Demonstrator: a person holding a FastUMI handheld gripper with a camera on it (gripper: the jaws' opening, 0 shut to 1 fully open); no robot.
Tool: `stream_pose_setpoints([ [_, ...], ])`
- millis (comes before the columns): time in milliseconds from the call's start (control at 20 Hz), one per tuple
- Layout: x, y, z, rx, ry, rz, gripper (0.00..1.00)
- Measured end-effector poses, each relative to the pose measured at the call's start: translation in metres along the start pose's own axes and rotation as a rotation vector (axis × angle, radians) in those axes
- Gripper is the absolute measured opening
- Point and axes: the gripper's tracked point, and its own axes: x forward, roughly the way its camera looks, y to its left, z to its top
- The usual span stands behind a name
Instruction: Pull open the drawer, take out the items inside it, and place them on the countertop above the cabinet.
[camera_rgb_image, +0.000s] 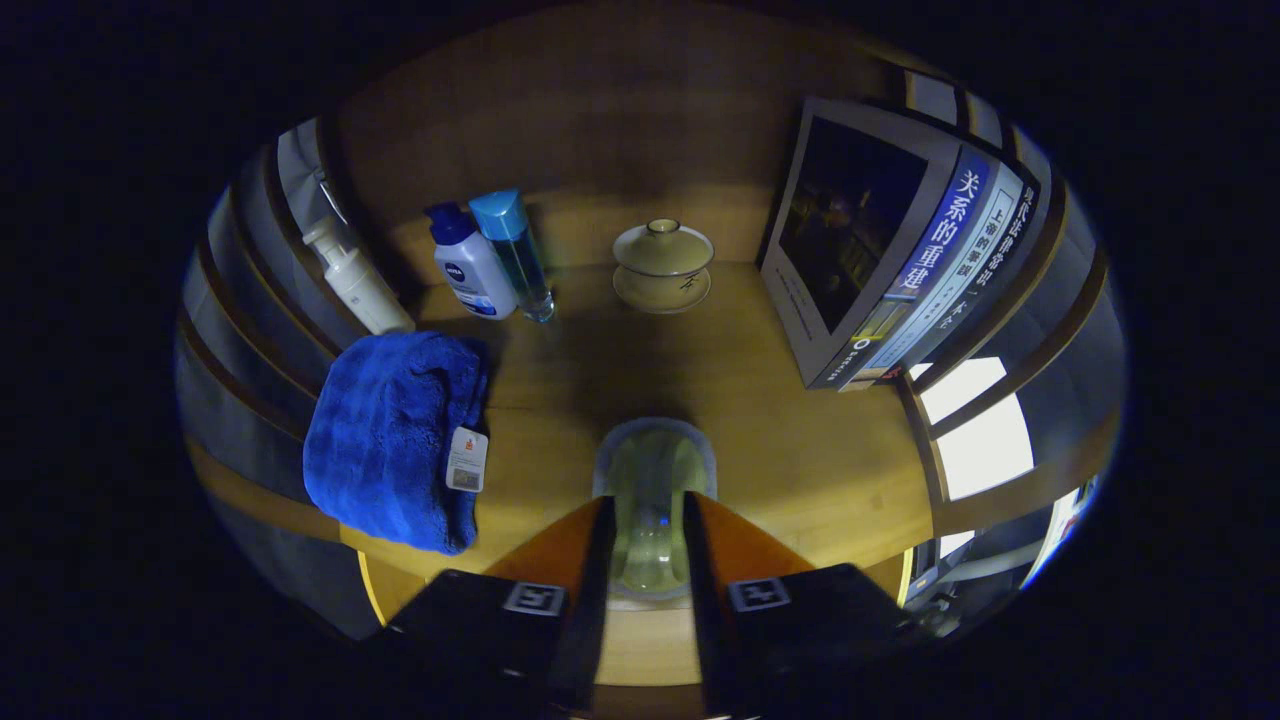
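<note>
The gripper (650, 540) is narrowed around a small clear glass cup (652, 500), both fingers pressing its sides, the cup standing on the wooden countertop (780, 440). Left of the fingers a folded blue plush towel (395, 440) with a paper tag overhangs the counter's edge. Beyond them stand a cream lidded ceramic bowl on a saucer (662, 262), a white bottle with a dark blue cap (468, 265), a tall clear blue bottle (515, 250) and a white pump bottle (350, 275). Upright books (900, 250) lean ahead to the right.

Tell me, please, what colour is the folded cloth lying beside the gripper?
Deep blue: the folded plush towel with a small white tag, seen best in the gripper view.
</note>
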Motion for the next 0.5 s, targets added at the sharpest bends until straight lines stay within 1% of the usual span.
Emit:
stream_pose_setpoints([
  [200, -0.004, -0.004, -0.006, -0.005, -0.026, -0.01, 0.9],
  [250, -0.009, -0.005, -0.006, 0.003, -0.034, -0.01, 1.0],
  [500, -0.024, -0.01, -0.018, 0.031, -0.083, 0.01, 1.0],
])
